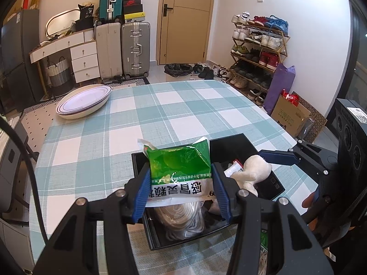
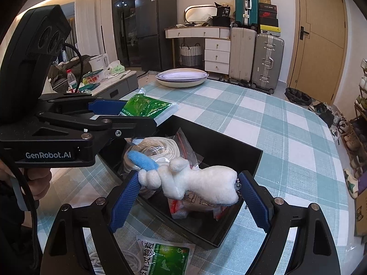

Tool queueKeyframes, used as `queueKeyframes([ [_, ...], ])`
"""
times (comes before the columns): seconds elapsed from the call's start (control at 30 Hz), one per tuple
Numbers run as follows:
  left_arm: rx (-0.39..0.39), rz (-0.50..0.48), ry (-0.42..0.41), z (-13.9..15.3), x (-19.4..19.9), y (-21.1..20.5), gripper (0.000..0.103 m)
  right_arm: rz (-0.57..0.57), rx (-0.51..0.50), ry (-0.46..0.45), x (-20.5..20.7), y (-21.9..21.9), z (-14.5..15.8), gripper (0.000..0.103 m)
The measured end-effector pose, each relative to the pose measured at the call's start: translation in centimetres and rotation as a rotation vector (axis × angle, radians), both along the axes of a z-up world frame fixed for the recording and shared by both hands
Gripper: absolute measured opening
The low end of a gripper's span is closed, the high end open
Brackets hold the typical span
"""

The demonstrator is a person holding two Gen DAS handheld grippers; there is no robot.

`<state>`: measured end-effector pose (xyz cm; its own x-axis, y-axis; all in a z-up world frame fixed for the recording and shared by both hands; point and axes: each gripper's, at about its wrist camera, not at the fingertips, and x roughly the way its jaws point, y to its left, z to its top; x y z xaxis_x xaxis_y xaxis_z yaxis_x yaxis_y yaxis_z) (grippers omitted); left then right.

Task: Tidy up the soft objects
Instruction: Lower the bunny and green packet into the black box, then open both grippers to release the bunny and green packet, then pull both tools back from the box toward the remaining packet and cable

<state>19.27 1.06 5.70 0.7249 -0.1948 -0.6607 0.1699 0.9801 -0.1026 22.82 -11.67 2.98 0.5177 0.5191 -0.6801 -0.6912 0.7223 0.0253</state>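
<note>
My left gripper [image 1: 181, 190] is shut on a green-and-white sachet packet [image 1: 181, 160], held over the open black box [image 1: 229, 137] on the checked tablecloth. My right gripper [image 2: 190, 197] is shut on a white plush toy [image 2: 201, 183] with a blue piece at one end, gripped end to end above the same box [image 2: 229, 143]. Inside the box lie a bagged coil of white rope [image 2: 160, 146] and red-and-white packets [image 2: 183, 208]. The right wrist view also shows the left gripper [image 2: 137, 114] with its packet [image 2: 144, 105]. The toy [image 1: 252, 171] appears to the right in the left wrist view.
Another green packet [image 2: 165, 259] and a white rope coil [image 2: 114, 259] lie on the table in front of the box. A stack of oval dishes [image 1: 84, 102] sits at the far left table edge. Suitcases, drawers and a shoe rack stand beyond the table.
</note>
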Motion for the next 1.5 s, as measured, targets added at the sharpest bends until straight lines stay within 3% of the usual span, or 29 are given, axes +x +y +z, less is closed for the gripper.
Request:
queueKeyframes([
  [0.67, 0.012, -0.031, 0.03, -0.7, 0.7, -1.4, 0.057, -0.042, 0.007, -0.032, -0.8, -1.8, 0.3, 0.098],
  [0.7, 0.015, -0.032, 0.029, -0.7, 0.6, -1.5, 0.059, -0.051, 0.01, -0.033, -0.9, -2.1, 0.4, 0.099],
  [0.8, 0.02, -0.029, 0.016, -0.5, 0.1, -1.7, 0.082, -0.072, 0.015, -0.031, -1.1, -2.9, 0.5, 0.101],
  [0.87, 0.017, -0.028, 0.001, -0.3, -0.4, -1.7, 0.086, -0.087, 0.019, -0.035, -1.3, -3.5, 0.6, 0.101],
  [0.97, 0.014, -0.024, -0.008, -0.1, -1.1, -1.5, 0.103, -0.101, 0.031, -0.026, -1.7, -4.2, 0.7, 0.102],
  [1.5, 0.034, 0.052, -0.038, -0.5, -6.6, 0.7, 0.103, -0.159, 0.06, 0.016, -4.6, -6.9, -0.2, 0.102],
])
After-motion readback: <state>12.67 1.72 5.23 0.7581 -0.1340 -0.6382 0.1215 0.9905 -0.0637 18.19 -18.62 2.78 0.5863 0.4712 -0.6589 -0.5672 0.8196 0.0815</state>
